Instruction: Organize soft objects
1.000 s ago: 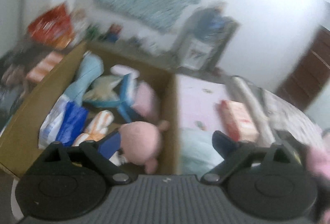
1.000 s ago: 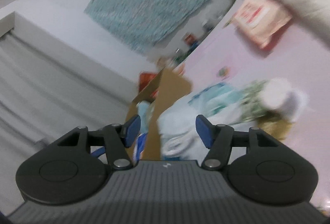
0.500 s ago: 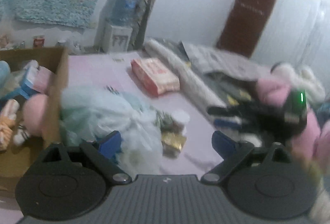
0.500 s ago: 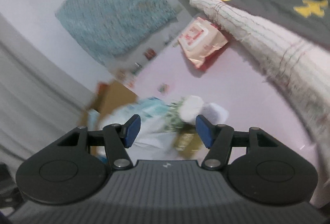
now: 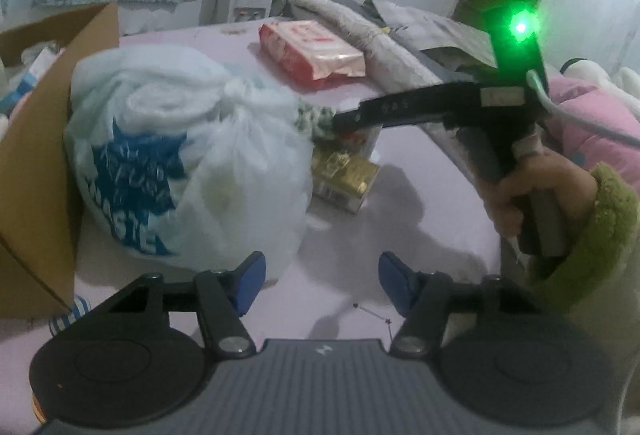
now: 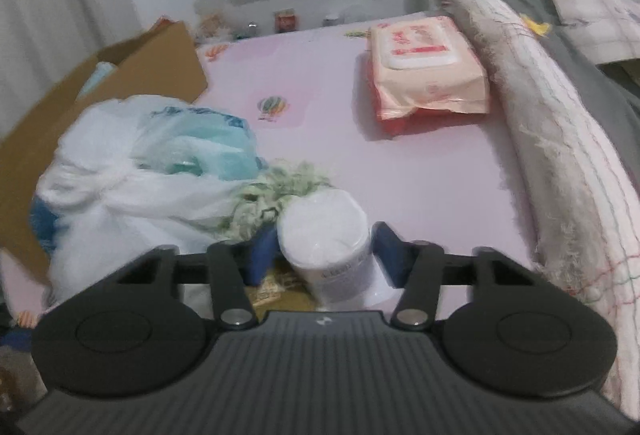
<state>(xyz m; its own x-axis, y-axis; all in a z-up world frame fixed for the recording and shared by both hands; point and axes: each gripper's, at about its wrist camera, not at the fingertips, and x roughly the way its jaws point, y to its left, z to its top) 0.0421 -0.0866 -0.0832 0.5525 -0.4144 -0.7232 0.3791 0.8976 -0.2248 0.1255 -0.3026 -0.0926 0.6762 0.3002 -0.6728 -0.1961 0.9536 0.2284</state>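
Note:
A tied white plastic bag (image 5: 188,163) with blue print lies on the pink bed sheet (image 5: 360,235) beside the cardboard box (image 5: 36,139). My left gripper (image 5: 320,281) is open and empty, just in front of the bag. My right gripper (image 6: 324,253) is open, its fingers on either side of a white cylindrical tub (image 6: 326,235) next to a green-white fluffy item (image 6: 276,191). The right gripper also shows in the left wrist view (image 5: 348,119), reaching toward the fluffy item (image 5: 316,119). The bag also shows in the right wrist view (image 6: 132,179).
A red-and-pink wipes pack (image 6: 424,67) lies further back on the sheet. A gold box (image 5: 344,175) sits under the tub. A rolled blanket (image 6: 560,123) runs along the right. Pink plush toys (image 5: 592,119) lie at far right. The box (image 6: 104,83) holds soft items.
My left gripper swung right from over the box to face the bag and dropped closer to the sheet. My right gripper levelled out and moved in around the white tub.

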